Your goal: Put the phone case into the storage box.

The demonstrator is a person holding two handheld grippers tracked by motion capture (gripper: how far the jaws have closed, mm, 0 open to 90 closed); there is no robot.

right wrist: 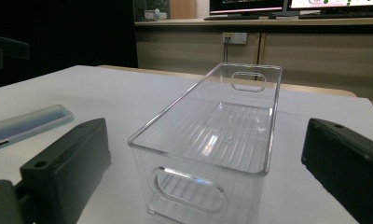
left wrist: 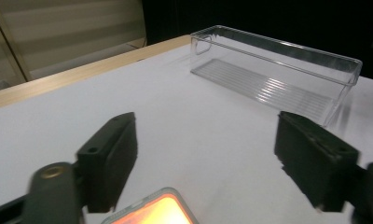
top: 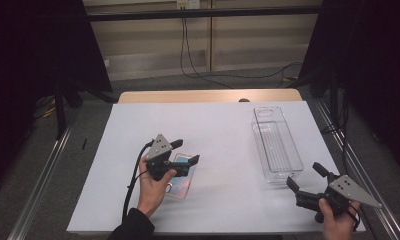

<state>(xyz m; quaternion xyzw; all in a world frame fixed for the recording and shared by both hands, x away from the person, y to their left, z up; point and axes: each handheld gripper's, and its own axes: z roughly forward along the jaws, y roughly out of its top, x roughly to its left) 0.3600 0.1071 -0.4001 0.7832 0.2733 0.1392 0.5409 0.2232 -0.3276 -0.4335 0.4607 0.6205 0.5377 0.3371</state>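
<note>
Iridescent phone was seen flat on the white table, lower left of the high view; the left gripper was held wide open just above it, gripping nothing; the right gripper, lower right, was likewise spread empty near the clear bin

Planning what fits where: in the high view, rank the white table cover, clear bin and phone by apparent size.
1. White table cover, largest by far.
2. Clear bin.
3. Phone, smallest, though partly hidden under the left tongs.
</note>
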